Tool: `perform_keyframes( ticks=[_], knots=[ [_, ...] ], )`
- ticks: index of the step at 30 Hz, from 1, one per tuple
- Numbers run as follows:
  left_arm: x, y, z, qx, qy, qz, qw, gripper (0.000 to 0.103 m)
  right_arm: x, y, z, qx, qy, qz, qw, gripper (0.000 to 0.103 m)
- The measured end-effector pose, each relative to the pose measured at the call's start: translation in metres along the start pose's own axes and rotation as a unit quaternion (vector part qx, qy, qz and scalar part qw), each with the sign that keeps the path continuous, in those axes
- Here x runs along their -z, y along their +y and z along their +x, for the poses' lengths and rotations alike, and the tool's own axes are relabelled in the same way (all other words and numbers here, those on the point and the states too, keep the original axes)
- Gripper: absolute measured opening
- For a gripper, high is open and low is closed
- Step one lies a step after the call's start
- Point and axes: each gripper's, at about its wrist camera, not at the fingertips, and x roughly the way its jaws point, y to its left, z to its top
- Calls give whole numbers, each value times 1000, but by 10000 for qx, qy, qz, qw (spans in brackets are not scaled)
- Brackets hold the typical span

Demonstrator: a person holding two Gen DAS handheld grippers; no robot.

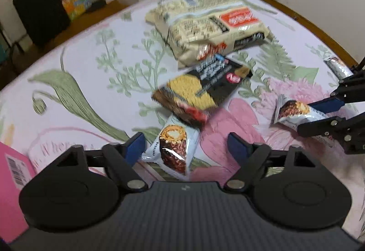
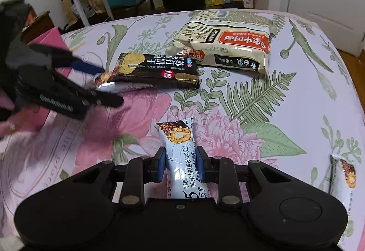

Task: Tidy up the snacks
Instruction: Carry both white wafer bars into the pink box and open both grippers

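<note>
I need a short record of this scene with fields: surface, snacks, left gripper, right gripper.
surface: floral sheet
snacks: cream noodle bag; black cracker pack; three white snack bars
left gripper: open, snack bar between the fingers, not pressed
right gripper: shut on second snack bar
loose item: third snack bar, at the right edge

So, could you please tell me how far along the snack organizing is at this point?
Early on. Nothing looks sorted: the cream noodle bag and black cracker pack lie loose on the floral sheet. In hand: the right gripper is shut on one wafer bar; the left gripper is open around a second bar. A third bar waits, untouched, and the pink box too.
</note>
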Motion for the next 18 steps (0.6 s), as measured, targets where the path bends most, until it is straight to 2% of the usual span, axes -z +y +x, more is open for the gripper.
perform_keyframes(
  ticks=[3, 5, 8, 13, 15, 18],
  knots=[
    [4, -6, 0, -394, -10, -69, 9992, 41, -1, -4, 2, -172, 36, 300, 9994, 32],
    [3, -11, -3, -588, 57, -112, 9982, 35, 0, -7, 3, -331, 109, 523, 9980, 33],
    [1, -15, -5, -709, 240, -321, 9967, 32, 2, -2, 6, -266, 175, 472, 9984, 35],
    [6, -20, -14, -596, 568, -703, 9941, 31, 6, 13, 8, 98, 244, 42, 9996, 37],
    [12, -25, -17, -834, 834, -752, 9902, 31, 11, 20, 6, 282, 159, -86, 9994, 34],
    [25, -26, -27, -573, 781, -1118, 9890, 30, 16, 20, -2, 314, 2, 172, 9994, 30]
  ],
)
